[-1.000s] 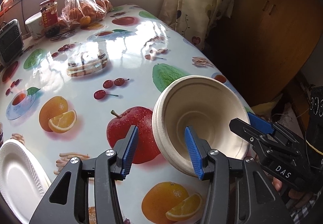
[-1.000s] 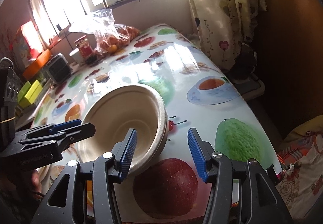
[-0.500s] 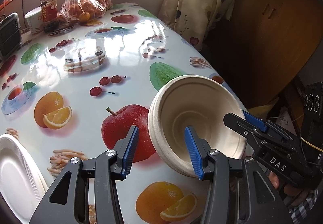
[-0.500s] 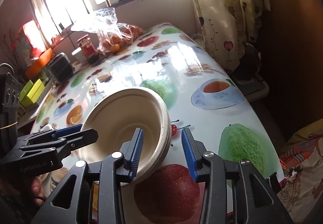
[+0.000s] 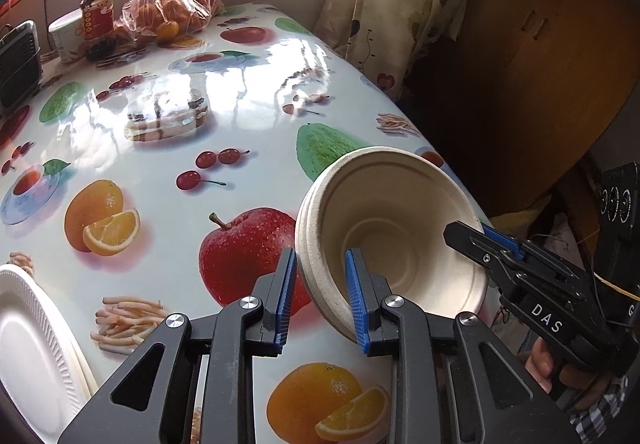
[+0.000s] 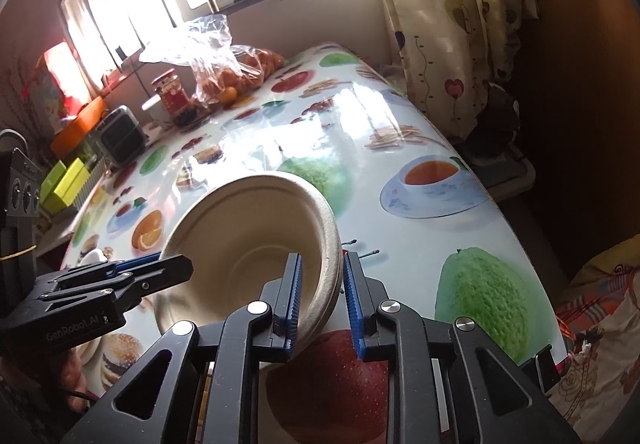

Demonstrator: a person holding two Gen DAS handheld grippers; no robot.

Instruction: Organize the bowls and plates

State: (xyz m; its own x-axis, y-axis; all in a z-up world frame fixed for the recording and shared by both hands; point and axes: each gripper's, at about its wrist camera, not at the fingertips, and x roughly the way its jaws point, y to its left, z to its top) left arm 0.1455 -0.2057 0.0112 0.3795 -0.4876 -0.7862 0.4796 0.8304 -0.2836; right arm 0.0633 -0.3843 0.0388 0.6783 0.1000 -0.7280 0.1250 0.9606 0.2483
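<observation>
From the left wrist, the left gripper (image 5: 320,300) has just been closing its jaws, and the rim of the bowl (image 5: 394,220) sits between them. The blue pads look like they pinch the rim from both sides. The bowl is tipped up on its edge over the table (image 5: 168,148), near the right side. It looks like more than one bowl stacked, because the rim shows layers. The right gripper (image 5: 486,240) reaches in from the right and bites the far rim. A white plate (image 5: 28,348) lies flat at the left edge of the table, well apart from the bowl.

From the right wrist, the right gripper (image 6: 320,298) has just been closing too, and its jaws pinch the bowl (image 6: 248,228) rim tight. The left gripper (image 6: 160,270) holds the other side of the rim.

Both hands now hold the same bowl stack. To do this step well, I think both grips should stay firm, because the rim is thin and can bend or slip. If the bowls must come apart, pull slowly and evenly, so nothing tips off the table edge.
</observation>
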